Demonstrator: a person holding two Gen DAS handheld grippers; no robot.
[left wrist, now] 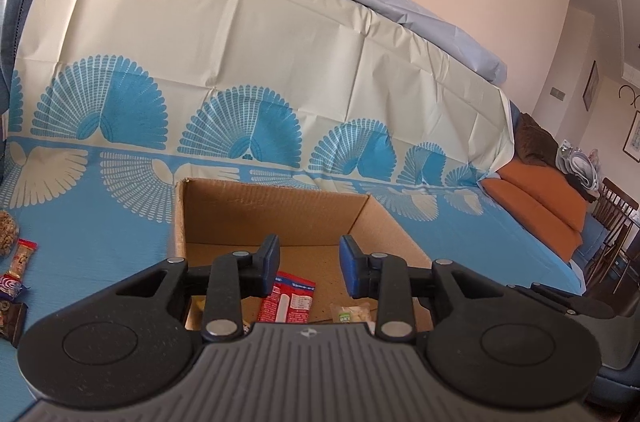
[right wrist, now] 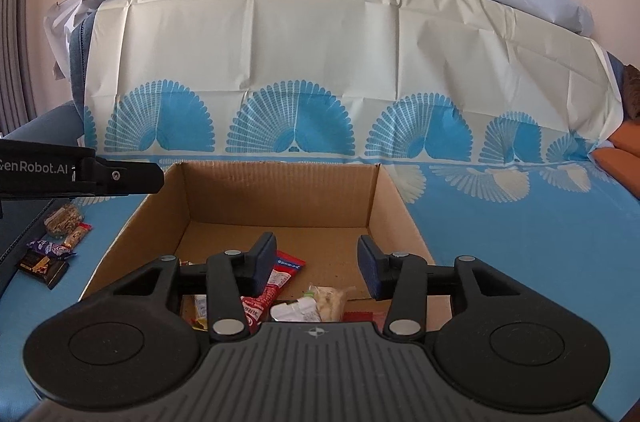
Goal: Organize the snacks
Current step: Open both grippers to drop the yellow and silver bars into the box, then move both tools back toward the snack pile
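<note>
We hold both grippers over the cardboard box (right wrist: 280,198) on the blue cloth (right wrist: 500,242). Left gripper (left wrist: 309,264) jaws wide, holding nothing; right gripper (right wrist: 317,264) jaws wide, holding nothing. Red packet (right wrist: 276,282) and pale wrapped snack (right wrist: 320,304) lie at the box's near end. More snacks (right wrist: 50,246) lie on the cloth left of the box.

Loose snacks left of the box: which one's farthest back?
The clear nut bag, behind the red-ended bar, purple wrapper and dark packet.
</note>
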